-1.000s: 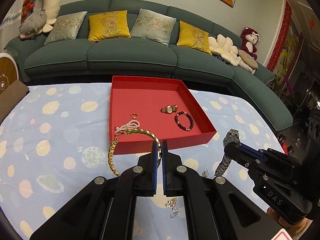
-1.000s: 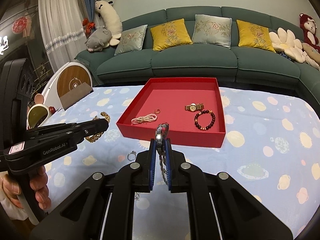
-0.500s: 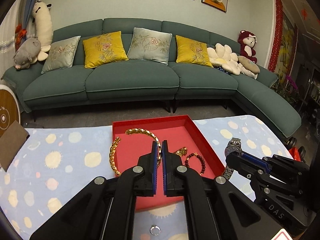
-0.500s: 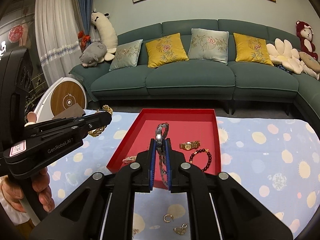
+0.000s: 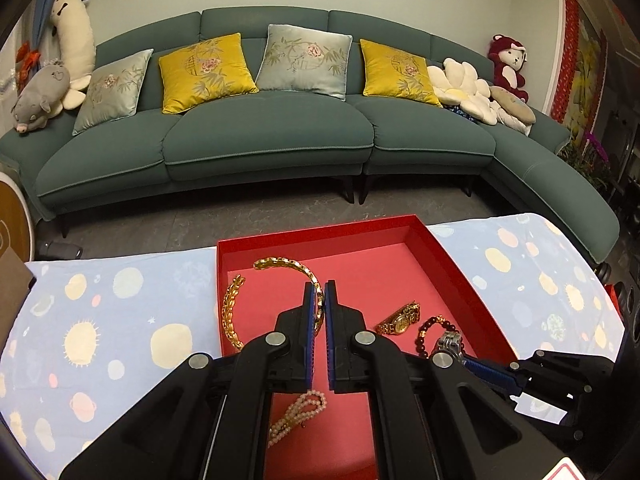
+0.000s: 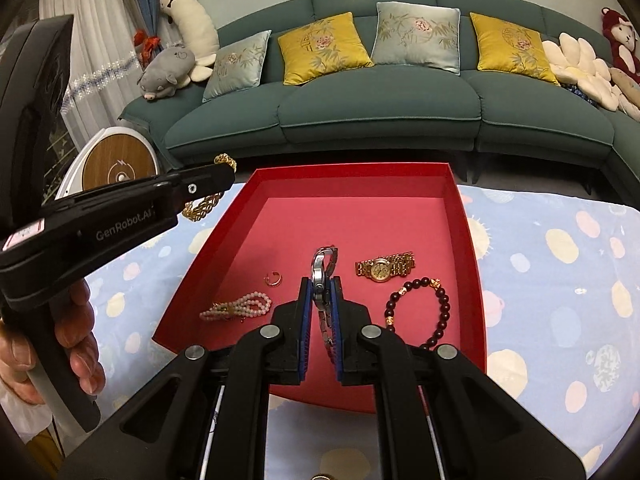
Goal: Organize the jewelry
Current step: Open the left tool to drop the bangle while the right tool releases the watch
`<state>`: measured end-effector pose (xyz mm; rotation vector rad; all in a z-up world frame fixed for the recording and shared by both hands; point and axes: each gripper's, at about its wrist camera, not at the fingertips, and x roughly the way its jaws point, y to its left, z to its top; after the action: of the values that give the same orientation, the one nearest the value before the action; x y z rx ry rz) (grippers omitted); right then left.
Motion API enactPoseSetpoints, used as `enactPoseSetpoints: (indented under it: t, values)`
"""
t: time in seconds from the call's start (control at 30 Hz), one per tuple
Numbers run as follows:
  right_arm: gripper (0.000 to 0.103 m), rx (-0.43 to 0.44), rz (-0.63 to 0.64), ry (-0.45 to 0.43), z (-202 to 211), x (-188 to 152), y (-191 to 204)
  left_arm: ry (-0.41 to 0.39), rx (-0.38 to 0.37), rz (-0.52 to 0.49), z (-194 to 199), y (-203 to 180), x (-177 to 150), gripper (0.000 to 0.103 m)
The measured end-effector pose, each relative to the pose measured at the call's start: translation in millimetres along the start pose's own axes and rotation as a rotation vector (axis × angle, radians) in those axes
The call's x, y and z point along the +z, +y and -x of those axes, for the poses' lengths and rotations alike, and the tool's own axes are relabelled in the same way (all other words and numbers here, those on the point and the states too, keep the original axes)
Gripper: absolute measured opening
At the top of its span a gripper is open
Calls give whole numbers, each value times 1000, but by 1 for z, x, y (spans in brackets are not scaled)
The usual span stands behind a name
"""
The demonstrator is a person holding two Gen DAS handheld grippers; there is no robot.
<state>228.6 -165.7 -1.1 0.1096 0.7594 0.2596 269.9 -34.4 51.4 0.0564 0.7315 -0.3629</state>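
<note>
A red tray lies on the blue spotted tablecloth. My left gripper is shut on a gold chain bracelet and holds it over the tray's left part; it also shows in the right wrist view. My right gripper is shut on a silver watch above the tray's middle; the watch shows in the left wrist view. In the tray lie a gold watch, a dark bead bracelet, a pearl bracelet and a small gold ring.
A green sofa with cushions and plush toys stands behind the table. A round wooden-faced device stands at the left. A small gold item lies on the cloth at the bottom edge of the right wrist view.
Both grippers have moved forward from the cloth to over the red tray, each still carrying its piece. The tray now fills the lower middle of both views.
</note>
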Motion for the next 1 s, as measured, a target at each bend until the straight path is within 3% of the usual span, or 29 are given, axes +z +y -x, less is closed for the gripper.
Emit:
enactPoseSetpoints:
  t: [0.2,0.27,0.33,0.37,0.4,0.43,0.57,0.73,1.0]
  values:
    - [11,-25,-28,-20,0,-3,-6,-5,18,11,-7,7,-1,8]
    - [11,-24,-36,-44,5,0,-7,-11,26,30,-4,11,1,15]
    - [11,-30,-20,-76,15,4,-4,-29,38,58,3,15,3,34]
    - [12,-36,-12,-92,20,5,-3,-43,41,71,8,16,5,37]
    - [19,-38,-6,-112,27,6,-1,-55,43,82,13,17,7,41]
    - [25,-40,-3,-130,33,7,-1,-66,41,88,19,18,9,43]
    - [25,-25,-19,-185,60,8,-1,-103,56,75,45,11,14,44]
    - [25,-12,-41,-231,98,-1,-8,-146,84,45,84,0,4,57]
    - [25,-38,-23,-224,142,-38,-14,-106,87,50,119,-12,-35,57]
